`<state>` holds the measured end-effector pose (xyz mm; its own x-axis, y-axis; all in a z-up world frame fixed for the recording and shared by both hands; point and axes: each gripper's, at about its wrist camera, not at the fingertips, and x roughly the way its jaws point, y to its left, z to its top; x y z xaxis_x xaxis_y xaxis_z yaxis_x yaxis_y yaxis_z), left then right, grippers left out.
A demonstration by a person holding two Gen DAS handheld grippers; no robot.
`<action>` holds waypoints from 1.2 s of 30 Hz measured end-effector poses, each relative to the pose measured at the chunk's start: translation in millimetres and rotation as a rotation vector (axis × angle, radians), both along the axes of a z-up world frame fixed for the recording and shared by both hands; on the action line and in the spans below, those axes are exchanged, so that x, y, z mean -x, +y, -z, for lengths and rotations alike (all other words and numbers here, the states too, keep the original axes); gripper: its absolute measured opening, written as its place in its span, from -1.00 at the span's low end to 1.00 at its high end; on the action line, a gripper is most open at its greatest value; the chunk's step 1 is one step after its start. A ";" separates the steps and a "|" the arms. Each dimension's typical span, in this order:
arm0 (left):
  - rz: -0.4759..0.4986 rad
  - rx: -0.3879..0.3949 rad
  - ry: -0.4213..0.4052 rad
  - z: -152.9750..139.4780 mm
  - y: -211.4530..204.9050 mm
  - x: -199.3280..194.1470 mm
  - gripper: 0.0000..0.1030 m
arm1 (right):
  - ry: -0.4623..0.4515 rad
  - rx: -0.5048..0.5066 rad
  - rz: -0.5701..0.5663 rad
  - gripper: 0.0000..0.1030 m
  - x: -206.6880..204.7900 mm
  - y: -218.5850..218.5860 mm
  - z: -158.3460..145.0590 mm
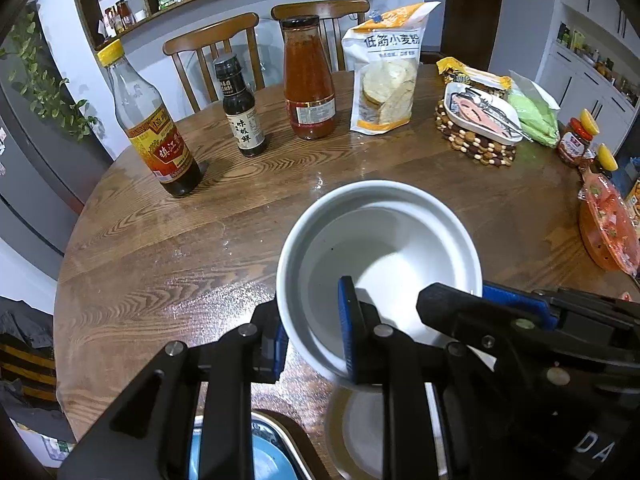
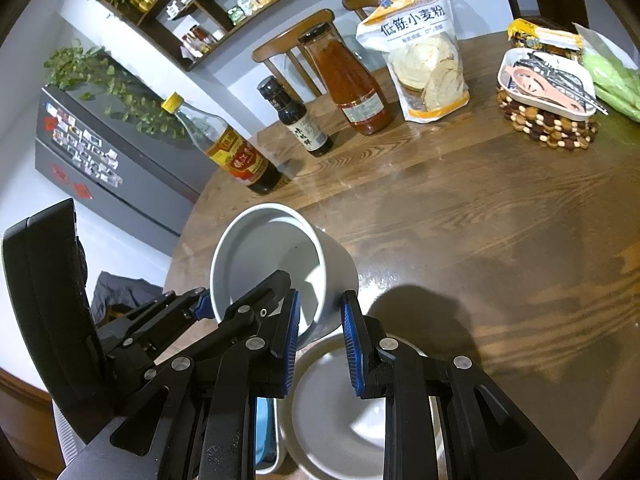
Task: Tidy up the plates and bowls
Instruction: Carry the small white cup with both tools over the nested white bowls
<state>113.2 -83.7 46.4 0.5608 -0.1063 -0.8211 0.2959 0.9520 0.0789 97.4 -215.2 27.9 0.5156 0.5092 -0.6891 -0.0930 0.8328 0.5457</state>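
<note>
Held thing: a white bowl (image 1: 380, 248), deep and empty, above the wooden tabletop (image 1: 160, 272) at its near edge and tilted, so its mouth faces the cameras.
Left tongs (image 1: 312, 312): narrow, closed on the near left wall of the bowl, with one pad inside and one pad outside.
Right tongs (image 2: 321, 300): also narrow, closed on the near right wall in the same manner.
Reason for the two grips: each pinch takes only a thin wall, so two opposite holds probably keep the bowl from swinging.
Under the bowl: a second white bowl (image 2: 352, 416) sits directly below. Whether the two touch cannot be told.
Likely purpose: nesting or un-nesting the bowls, as the task asks to organize them. Which of the two is not clear.
Beside it: a metal tray (image 2: 276, 440) with something blue inside.
Far side: sauce bottles (image 1: 240, 108) and a flour bag (image 1: 384, 72) stand well apart, so the middle is free.
</note>
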 end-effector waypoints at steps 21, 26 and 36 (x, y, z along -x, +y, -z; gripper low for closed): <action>0.016 0.010 -0.015 -6.3 -10.2 47.2 -0.61 | -0.017 0.006 0.010 -0.52 45.8 -14.2 -5.8; 0.021 0.012 0.008 0.8 -13.6 52.0 -0.61 | 0.001 0.007 0.014 -0.52 52.2 -17.7 0.3; 0.025 0.006 0.069 19.8 -17.8 56.7 -0.61 | 0.052 0.002 0.015 -0.52 58.6 -21.0 17.6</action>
